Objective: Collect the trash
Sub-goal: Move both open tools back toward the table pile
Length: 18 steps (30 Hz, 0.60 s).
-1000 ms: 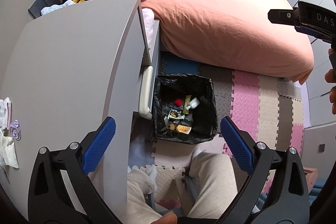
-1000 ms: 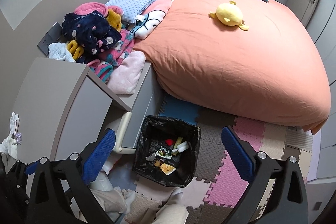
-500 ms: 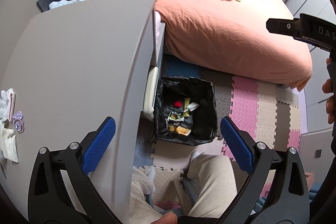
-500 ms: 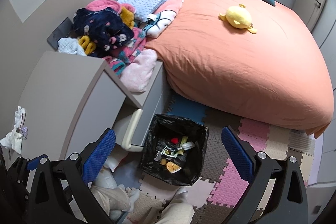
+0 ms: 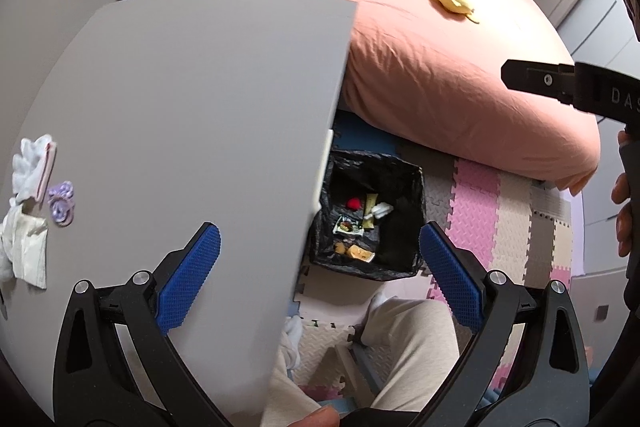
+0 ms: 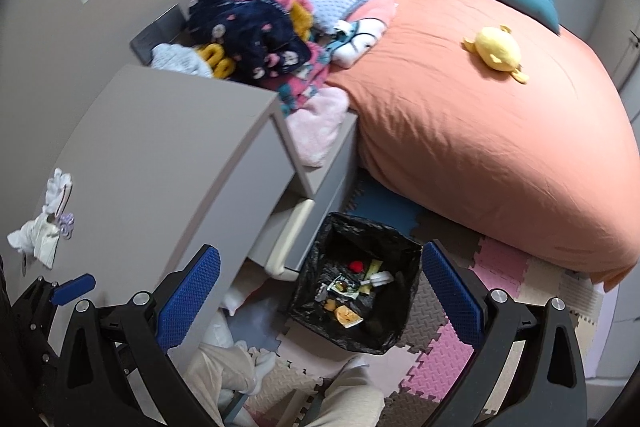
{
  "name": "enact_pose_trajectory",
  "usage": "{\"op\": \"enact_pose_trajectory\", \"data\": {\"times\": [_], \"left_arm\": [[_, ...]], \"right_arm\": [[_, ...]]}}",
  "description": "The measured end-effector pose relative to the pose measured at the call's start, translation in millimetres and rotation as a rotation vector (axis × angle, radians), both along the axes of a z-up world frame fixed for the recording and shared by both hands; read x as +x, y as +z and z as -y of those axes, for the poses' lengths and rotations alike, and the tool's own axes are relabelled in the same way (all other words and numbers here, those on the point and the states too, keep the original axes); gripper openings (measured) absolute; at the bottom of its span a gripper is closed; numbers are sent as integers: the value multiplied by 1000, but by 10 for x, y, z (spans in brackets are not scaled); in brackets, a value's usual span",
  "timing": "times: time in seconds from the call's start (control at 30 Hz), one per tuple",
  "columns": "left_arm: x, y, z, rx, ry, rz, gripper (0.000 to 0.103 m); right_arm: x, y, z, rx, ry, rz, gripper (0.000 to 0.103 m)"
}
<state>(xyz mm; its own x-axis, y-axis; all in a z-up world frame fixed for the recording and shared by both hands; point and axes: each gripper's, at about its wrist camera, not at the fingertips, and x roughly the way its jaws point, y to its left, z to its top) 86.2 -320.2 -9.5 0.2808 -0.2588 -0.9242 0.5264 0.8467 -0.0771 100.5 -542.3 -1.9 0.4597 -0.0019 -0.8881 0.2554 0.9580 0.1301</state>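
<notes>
A black-lined bin [image 5: 370, 215] is seen on the foam floor mats [image 5: 476, 203], just beside the grey desk [image 5: 192, 115] and near the foot of the bed [image 5: 452, 79]. Inside the bin several scraps are gathered: a small red ball [image 5: 353, 203], a yellowish stick wrapper [image 5: 369, 211], a crumpled white piece [image 5: 382, 210], a printed packet [image 5: 349, 227] and an orange-yellow bit [image 5: 360, 251] near the front wall. The same contents are shown in the right wrist view, where the bin [image 6: 356, 283] sits below the partly open drawer [image 6: 288, 243] of the desk. More trash is left on the desktop at its far left edge: crumpled white tissues [image 5: 24, 215] with a small purple item [image 5: 62, 203] touching them (what the purple thing is cannot be told). The left gripper [image 5: 320, 275] is held released, its blue pads wide apart, one over the desk edge and one over the mats, with nothing between them. The right gripper [image 6: 320, 291] is likewise spread wide and empty, hanging above the bin and well apart from the tissues [image 6: 38, 231]. A heap of clothes [image 6: 256, 35] is piled on the low shelf beyond the desk, and a yellow plush toy [image 6: 496, 51] lies on the orange bedspread.
</notes>
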Motion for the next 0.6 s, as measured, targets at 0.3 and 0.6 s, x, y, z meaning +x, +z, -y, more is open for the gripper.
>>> {"op": "enact_pose_trajectory", "data": {"times": [0.3,0.6], "left_arm": [[59,32,-443,-9,69,19,96],[178,60,-1048,-10,177,44,96]], "right_arm": [[176,33,-486,6,80,7,100],[368,6,-1063,32,179,7,100]]}}
